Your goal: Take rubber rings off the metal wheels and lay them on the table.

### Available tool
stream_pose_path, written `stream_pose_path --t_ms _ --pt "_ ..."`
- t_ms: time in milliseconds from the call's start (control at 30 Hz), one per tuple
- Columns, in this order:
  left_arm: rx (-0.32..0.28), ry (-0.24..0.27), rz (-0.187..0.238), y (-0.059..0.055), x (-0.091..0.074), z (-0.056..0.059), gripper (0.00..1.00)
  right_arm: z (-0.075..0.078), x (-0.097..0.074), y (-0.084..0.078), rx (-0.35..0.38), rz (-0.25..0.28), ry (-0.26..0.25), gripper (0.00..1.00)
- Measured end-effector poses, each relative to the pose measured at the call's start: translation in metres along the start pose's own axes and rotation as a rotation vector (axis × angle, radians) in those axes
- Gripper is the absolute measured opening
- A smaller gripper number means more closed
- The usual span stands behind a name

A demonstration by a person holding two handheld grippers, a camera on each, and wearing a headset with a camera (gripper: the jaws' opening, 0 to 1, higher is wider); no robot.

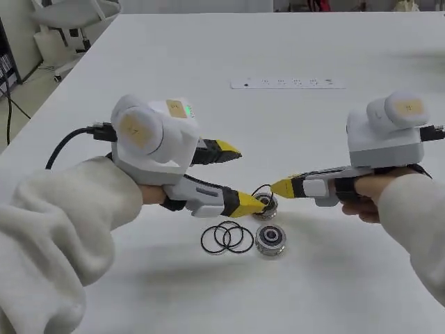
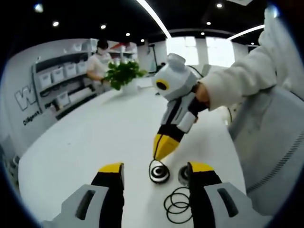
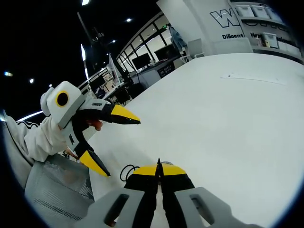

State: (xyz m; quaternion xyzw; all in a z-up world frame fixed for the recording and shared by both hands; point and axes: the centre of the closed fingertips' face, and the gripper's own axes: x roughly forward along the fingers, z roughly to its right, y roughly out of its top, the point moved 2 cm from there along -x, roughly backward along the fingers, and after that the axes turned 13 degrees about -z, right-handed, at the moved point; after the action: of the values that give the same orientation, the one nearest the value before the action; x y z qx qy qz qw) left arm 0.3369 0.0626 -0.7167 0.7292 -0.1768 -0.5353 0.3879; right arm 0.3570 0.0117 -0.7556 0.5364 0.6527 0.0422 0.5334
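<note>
Pinching a ring point(image 1: 260, 189) with jaws pressed together, the right gripper point(image 1: 279, 186) is holding it just over the wheel point(image 1: 265, 204), which is sitting between the spread jaws of the left gripper point(image 1: 250, 177). That gripper should be steadying the wheel during a slow pull. 3 rings point(image 1: 227, 237) are lying nearby on the table point(image 1: 208, 83).

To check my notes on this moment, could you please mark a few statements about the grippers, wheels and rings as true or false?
1. The left gripper has its jaws open. True.
2. The right gripper has its jaws wide open. False: they are shut on a ring that loops up off the far wheel.
3. Loose rings lie on the table beside the near wheel. True.
4. The two wheels are stacked on each other. False: they sit apart on the table.
</note>
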Motion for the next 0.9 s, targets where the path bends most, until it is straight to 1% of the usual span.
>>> stream_pose_path --t_ms 67,200,267,367,500,567,633,733,900 --pt "-0.008 0.000 0.002 -0.003 -0.005 -0.001 0.55 -0.001 -0.001 0.001 -0.001 0.006 0.003 0.00" --pt "-0.016 0.012 -0.023 -0.014 -0.010 -0.004 0.56 -0.003 -0.004 0.006 0.012 0.028 0.017 0.00" --pt "-0.029 0.015 -0.026 -0.018 -0.015 -0.006 0.57 -0.004 -0.004 0.007 0.017 0.034 0.022 0.00" --pt "-0.043 0.025 -0.017 -0.019 -0.022 -0.008 0.59 -0.005 -0.005 0.008 0.024 0.036 0.030 0.00" --pt "-0.069 0.044 0.008 -0.021 -0.033 -0.011 0.63 -0.009 -0.005 0.010 0.027 0.040 0.042 0.00" --pt "-0.096 0.055 0.025 -0.026 -0.042 -0.010 0.65 -0.011 -0.005 0.011 0.027 0.043 0.049 0.00" --pt "-0.105 0.058 0.026 -0.030 -0.046 -0.008 0.67 -0.016 -0.004 0.013 0.025 0.045 0.062 0.00" --pt "-0.118 0.053 0.019 -0.033 -0.046 -0.007 0.71 -0.023 -0.001 0.014 0.020 0.041 0.083 0.00" --pt "-0.117 0.055 0.031 -0.032 -0.052 -0.006 0.76 -0.033 0.002 0.013 0.006 0.024 0.114 0.00"
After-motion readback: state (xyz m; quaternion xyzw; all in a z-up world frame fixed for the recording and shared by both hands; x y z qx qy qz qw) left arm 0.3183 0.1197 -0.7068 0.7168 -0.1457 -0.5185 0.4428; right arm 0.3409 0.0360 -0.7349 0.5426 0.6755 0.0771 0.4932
